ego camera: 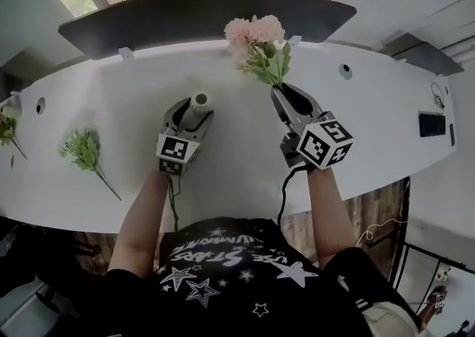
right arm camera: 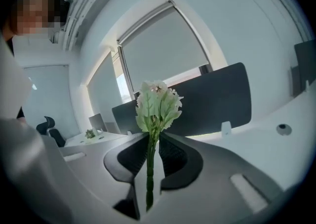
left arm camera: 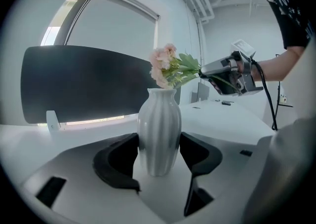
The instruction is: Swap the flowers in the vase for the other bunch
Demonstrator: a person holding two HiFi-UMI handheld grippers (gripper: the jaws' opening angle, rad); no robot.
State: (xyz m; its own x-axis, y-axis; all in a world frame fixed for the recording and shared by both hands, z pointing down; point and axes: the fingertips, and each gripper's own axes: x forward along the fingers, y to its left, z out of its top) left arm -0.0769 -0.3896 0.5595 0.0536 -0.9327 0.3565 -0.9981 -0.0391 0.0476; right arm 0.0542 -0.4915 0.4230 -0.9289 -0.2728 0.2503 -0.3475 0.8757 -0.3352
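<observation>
My left gripper (ego camera: pixel 191 116) is shut on a white ribbed vase (ego camera: pixel 200 100) that stands on the white table; both pads press its belly (left arm camera: pixel 159 131). The right gripper (ego camera: pixel 285 95) is shut on the stems of a bunch of pink flowers (ego camera: pixel 254 34) with green leaves, held in the air to the right of the vase and out of it. In the left gripper view the pink flowers (left arm camera: pixel 164 64) hang just above and behind the vase mouth. The stem (right arm camera: pixel 149 168) runs between the right jaws. The other bunch, green (ego camera: pixel 86 150), lies on the table at the left.
A dark partition screen (ego camera: pixel 200 15) runs along the table's far edge. A small plant sprig (ego camera: pixel 7 130) lies at the far left end, and a black device (ego camera: pixel 432 124) at the far right. The table (ego camera: pixel 386 98) has round cable holes.
</observation>
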